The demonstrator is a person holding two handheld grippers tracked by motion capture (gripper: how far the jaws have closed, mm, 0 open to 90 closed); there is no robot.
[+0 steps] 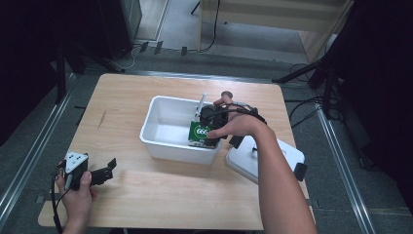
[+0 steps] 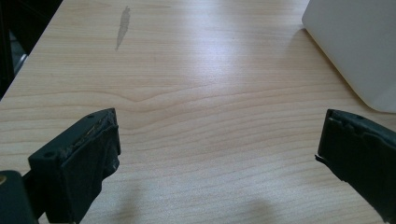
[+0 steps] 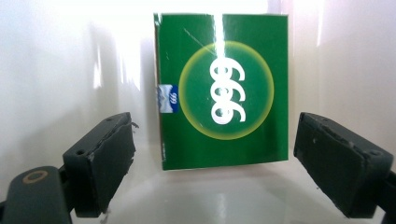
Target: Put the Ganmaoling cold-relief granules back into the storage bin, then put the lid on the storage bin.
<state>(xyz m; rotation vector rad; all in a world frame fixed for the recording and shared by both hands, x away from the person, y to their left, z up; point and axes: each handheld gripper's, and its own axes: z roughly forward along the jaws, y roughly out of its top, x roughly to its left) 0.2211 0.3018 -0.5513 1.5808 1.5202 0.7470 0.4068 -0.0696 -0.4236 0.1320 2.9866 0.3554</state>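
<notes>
A green box point(image 1: 199, 134) printed with "666" stands inside the white bin point(image 1: 165, 146), at its right end. In the right gripper view the green box point(image 3: 219, 88) rests on the bin's floor against the white wall point(image 3: 56, 70). My right gripper point(image 1: 208, 127) reaches down into the bin from the right. Its jaws point(image 3: 212, 123) stand open on either side of the box, with a gap at each pad. My left gripper point(image 1: 109, 170) rests low over the table's front left, open and holding nothing point(image 2: 219, 123).
A white lid point(image 1: 253, 156) lies on the wooden table point(image 1: 146, 195) just right of the bin, under my right forearm. A corner of the bin point(image 2: 355, 42) shows in the left gripper view. A dark streak point(image 1: 101, 119) marks the tabletop at left.
</notes>
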